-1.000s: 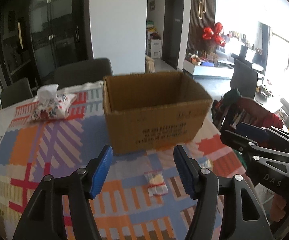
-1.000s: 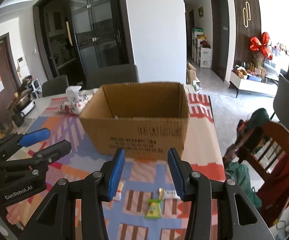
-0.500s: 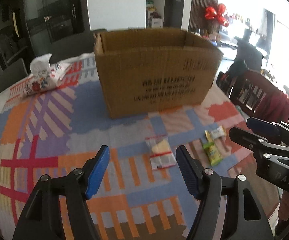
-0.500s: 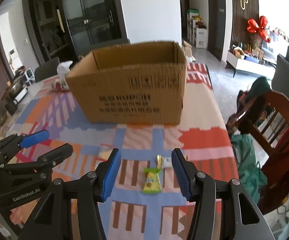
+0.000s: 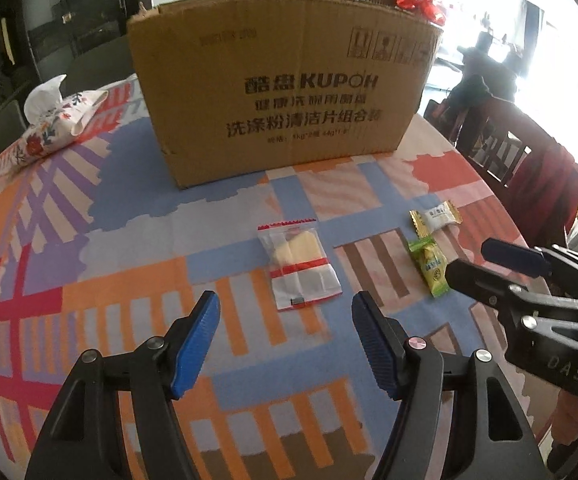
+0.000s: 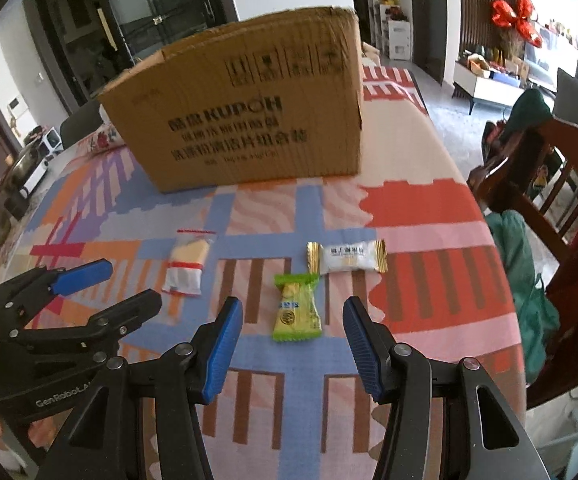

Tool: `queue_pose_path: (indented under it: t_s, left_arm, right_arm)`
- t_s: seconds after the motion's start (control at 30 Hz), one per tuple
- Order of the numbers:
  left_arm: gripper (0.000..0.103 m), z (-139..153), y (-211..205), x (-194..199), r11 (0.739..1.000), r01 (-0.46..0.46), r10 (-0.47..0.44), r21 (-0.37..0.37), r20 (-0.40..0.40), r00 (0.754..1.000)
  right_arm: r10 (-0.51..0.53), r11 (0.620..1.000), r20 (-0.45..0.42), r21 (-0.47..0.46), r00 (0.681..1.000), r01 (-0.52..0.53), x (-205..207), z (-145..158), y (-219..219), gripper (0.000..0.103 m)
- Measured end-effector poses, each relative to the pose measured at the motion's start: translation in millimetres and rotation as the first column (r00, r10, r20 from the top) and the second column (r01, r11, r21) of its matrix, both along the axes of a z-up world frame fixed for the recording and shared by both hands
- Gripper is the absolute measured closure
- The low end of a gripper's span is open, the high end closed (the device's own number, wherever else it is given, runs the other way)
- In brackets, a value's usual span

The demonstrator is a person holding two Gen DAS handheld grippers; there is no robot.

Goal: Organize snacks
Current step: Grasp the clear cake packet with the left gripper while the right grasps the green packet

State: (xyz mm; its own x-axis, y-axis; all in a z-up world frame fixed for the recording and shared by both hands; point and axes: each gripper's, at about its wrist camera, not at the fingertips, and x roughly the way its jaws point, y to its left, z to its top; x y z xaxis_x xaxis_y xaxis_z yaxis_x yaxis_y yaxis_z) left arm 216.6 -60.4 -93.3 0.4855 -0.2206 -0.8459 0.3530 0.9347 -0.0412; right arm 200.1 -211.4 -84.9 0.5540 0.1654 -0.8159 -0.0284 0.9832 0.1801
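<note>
Three snack packets lie on the patterned tablecloth in front of a brown cardboard box [image 5: 285,92] [image 6: 245,108]. A clear packet with red stripes [image 5: 297,264] [image 6: 189,260] lies just ahead of my left gripper [image 5: 285,300], which hangs open above it with nothing between the pads. A green packet [image 6: 295,312] [image 5: 429,266] lies between the tips of my right gripper [image 6: 293,304], also open and not touching it. A white packet with gold ends [image 6: 347,260] [image 5: 437,216] lies just beyond the green one. From this low angle the box's inside is hidden.
A floral tissue pack [image 5: 53,128] lies at the table's far left. A wooden chair [image 6: 561,184] draped with red and green cloth stands close to the table's right edge. Bare cloth stretches to the left of the packets.
Both grippers have come down toward the table and tilted further downward. The packets now look larger and nearer, and the box's open top has passed out of sight. Both pairs of jaws stand a little wider.
</note>
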Motion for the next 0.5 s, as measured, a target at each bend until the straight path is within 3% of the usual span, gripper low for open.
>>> queue_pose_path:
  t_s: [0.3,0.5]
  left_arm:
    - [0.036,-18,-7,27,1.000,-0.021,0.020,-0.019,-0.039,0.999]
    - [0.037,-27,-15,40,0.999,-0.032,0.032,0.025,-0.037,0.999]
  right_arm:
    - [0.005,1.000,-0.004,-0.005,1.000,-0.005,10,-13,4,0.051]
    - [0.018,1.000,-0.013,-0.013,1.000,-0.018,17,-20,9,0.057]
